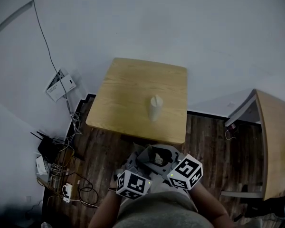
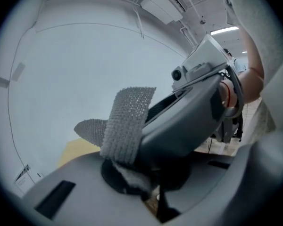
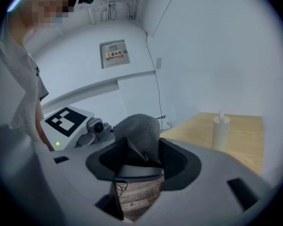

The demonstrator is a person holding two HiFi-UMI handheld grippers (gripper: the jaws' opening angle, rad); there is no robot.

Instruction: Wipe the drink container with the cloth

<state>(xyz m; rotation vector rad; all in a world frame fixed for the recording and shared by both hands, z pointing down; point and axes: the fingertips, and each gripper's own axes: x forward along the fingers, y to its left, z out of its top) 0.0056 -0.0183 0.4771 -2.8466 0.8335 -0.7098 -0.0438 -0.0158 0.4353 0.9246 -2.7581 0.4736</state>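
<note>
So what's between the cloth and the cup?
Nothing stands there. The head view shows only bare table and a thin strip of floor between the cup and the cloth.

bare lab-like room, white walls (image 1: 180, 23), small wooden table (image 1: 128, 94), cable tangle (image 1: 71, 175) on dark plank floor (image 1: 209, 146)

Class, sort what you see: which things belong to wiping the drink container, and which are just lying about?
Job: cloth, clamped in left gripper; drink container on the table.
Lying about: floor cables; second table; white box by the wall.
</note>
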